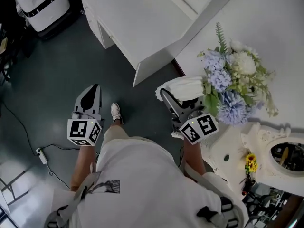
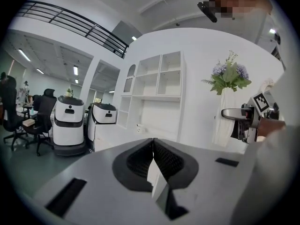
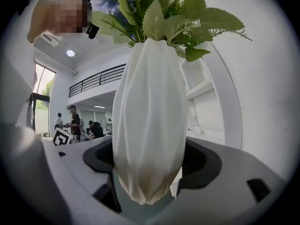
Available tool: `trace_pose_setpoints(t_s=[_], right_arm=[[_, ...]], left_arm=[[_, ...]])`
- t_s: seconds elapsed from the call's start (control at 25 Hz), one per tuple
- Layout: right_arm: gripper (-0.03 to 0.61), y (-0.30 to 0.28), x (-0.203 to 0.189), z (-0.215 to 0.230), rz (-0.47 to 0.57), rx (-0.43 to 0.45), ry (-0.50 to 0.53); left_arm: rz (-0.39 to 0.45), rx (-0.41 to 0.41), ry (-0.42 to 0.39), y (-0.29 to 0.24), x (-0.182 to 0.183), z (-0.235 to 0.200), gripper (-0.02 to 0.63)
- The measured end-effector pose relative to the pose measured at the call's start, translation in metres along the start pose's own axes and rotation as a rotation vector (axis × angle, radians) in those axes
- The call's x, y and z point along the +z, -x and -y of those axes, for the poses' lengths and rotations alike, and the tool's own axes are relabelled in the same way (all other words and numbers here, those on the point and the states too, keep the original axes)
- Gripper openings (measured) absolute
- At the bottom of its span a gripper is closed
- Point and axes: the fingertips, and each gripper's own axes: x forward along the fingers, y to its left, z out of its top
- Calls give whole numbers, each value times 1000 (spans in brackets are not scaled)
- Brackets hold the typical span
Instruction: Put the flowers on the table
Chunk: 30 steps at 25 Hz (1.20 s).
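Left gripper point(image 1: 94, 90) sits in the lower left of the head view, pointing up the frame. Its marker cube point(image 1: 84, 131) is nearest the body, and the bare forearm point(image 1: 81, 165) runs down behind it. In its own view the jaws are pressed together with nothing between them. Right gripper point(image 1: 167, 95) is just right of centre, angled up and to the left, jaws clamped on the body of a white vase point(image 1: 184, 86), which fills the middle of the right gripper view.
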Motion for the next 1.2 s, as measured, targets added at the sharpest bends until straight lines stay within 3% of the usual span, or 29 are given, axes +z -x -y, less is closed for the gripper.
trace_pose_setpoints(t_s=[0.2,0.4,0.64,0.88,1.2], right_arm=[[393,-4,0,-13,22,47,-71],[393,0,2,-25,-5,23,-109],[393,-1,0,-22,-11,-37,-128],[393,-1,0,-7,-2,-68,-65],[393,-3,-5,15,20,-11,18]], left_arm=[[10,44,-24,15,17,-9,15],[-53,20,-25,27,20,-7,15],[-70,-27,-5,15,20,-14,15],[-52,-61,-22,-4,21,-4,15],[58,-22,-62,-22,41,23,15]])
